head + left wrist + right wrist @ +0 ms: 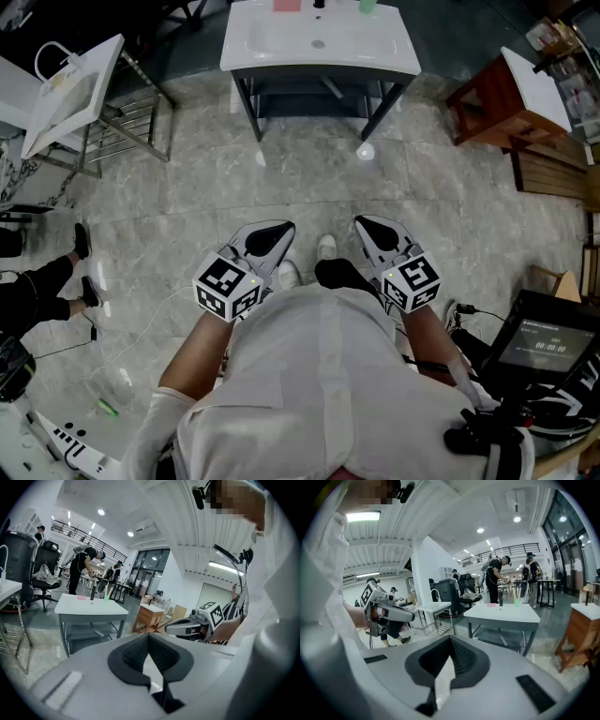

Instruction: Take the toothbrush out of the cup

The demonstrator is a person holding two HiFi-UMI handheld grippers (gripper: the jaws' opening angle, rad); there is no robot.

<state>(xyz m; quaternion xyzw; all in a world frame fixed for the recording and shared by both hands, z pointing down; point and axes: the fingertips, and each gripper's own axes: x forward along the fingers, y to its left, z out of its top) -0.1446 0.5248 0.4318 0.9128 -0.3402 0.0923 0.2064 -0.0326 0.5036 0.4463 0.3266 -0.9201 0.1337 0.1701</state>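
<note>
1. Marble floor point(281, 178) runs out to a white table point(319, 64) ahead.
2. Green cup point(367, 6) stands at the table's far edge, with the toothbrush point(107, 590) upright inside it.
3. Left gripper point(267, 239) and right gripper point(380, 234) hover side by side at the person's waist, well apart from the table. Both have their jaws pressed together on nothing.

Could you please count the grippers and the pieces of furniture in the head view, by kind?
Grippers: 2, the left gripper and the right gripper, both shut and empty
White washstands: 2, the washstand ahead and the washstand at the left
Wooden cabinet with a white top: 1
Total: 5
</note>
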